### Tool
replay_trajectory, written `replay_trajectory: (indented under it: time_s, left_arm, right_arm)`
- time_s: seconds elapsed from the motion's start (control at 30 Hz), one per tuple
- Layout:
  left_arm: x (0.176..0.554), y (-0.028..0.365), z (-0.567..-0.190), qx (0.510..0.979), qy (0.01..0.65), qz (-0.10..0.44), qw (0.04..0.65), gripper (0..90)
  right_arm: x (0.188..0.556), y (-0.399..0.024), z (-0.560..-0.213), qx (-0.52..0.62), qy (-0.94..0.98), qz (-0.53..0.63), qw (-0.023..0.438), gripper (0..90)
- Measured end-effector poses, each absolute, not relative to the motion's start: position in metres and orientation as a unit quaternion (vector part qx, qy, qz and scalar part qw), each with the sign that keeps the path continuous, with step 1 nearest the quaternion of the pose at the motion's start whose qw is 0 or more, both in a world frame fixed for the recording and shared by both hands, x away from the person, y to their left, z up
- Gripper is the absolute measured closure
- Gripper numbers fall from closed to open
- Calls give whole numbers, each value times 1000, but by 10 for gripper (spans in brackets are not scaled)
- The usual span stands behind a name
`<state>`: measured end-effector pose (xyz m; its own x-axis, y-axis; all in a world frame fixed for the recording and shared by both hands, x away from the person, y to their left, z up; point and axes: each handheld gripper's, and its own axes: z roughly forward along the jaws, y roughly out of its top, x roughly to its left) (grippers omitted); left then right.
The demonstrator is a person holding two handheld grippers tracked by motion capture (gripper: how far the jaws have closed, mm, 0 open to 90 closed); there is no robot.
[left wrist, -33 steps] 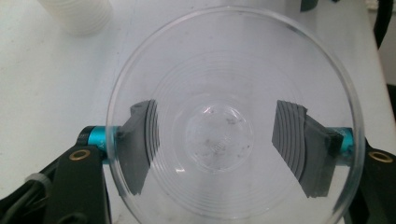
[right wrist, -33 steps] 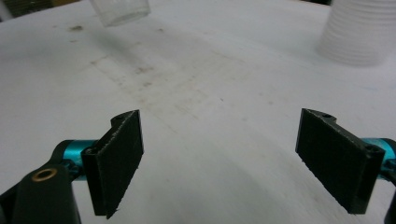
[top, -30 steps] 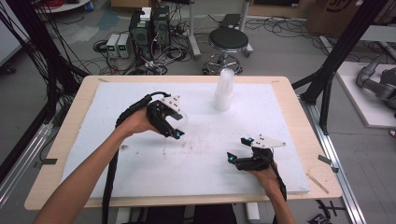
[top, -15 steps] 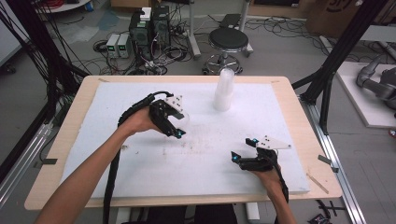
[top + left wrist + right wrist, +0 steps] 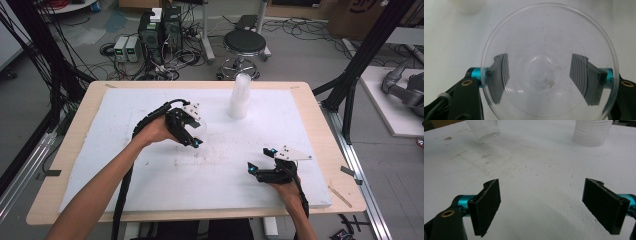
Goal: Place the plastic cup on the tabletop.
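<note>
A clear plastic cup (image 5: 549,62) sits upright between the pads (image 5: 499,75) of my left gripper (image 5: 544,77), which is shut on its wall; I look down into its mouth. In the high view this left gripper (image 5: 195,132) holds the cup (image 5: 198,127) low over the white foam board (image 5: 150,200), left of centre. The cup (image 5: 484,128) is also at the top left of the right gripper view, its base at or just above the board. My right gripper (image 5: 260,159) rests near the front right, jaws open, nothing between them (image 5: 541,205).
A tall stack of clear cups (image 5: 240,97) stands at the back of the board, right of centre, also seen as the stack (image 5: 591,131) and the stack (image 5: 467,5). The wooden table edge (image 5: 325,130) frames the board. A stool (image 5: 244,45) and cables lie beyond.
</note>
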<state>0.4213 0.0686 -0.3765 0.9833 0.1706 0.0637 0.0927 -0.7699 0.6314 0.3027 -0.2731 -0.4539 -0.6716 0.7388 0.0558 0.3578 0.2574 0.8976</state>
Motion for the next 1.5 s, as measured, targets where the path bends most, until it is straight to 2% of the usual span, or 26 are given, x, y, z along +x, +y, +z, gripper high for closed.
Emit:
replay_trajectory:
  time_s: [0.23, 0.53, 0.6, 0.7, 0.97, 1.13, 1.17, 1.2, 1.23, 1.27, 1.5]
  left_arm:
    - [430, 53, -405, 945, 82, 54, 313, 317]
    - [434, 50, -411, 938, 88, 45, 333, 315]
    - [433, 51, -413, 937, 93, 52, 333, 285]
    - [433, 53, -419, 936, 99, 46, 334, 155]
    - [430, 59, -416, 939, 104, 39, 326, 144]
    - [399, 119, -414, 916, 132, 63, 374, 147]
    - [399, 119, -414, 916, 132, 63, 374, 147]
    - [386, 141, -415, 901, 154, 76, 399, 147]
    - [386, 141, -415, 901, 154, 76, 399, 147]
    - [372, 161, -415, 890, 164, 91, 415, 147]
    - [333, 203, -428, 847, 218, 118, 470, 147]
  right_arm:
    - [303, -274, -454, 359, 769, 496, 187, 152]
    - [305, -274, -454, 360, 769, 495, 182, 153]
    - [304, -274, -454, 363, 770, 494, 176, 153]
    - [305, -274, -455, 363, 770, 494, 179, 153]
    - [305, -275, -455, 364, 768, 496, 179, 153]
    - [304, -275, -455, 367, 766, 497, 175, 153]
    - [304, -275, -455, 365, 767, 497, 177, 153]
    - [304, -275, -455, 364, 768, 497, 177, 153]
    - [304, -275, -455, 364, 768, 497, 177, 153]
    - [304, -275, -455, 363, 768, 498, 177, 153]
    - [304, -276, -455, 365, 763, 503, 176, 153]
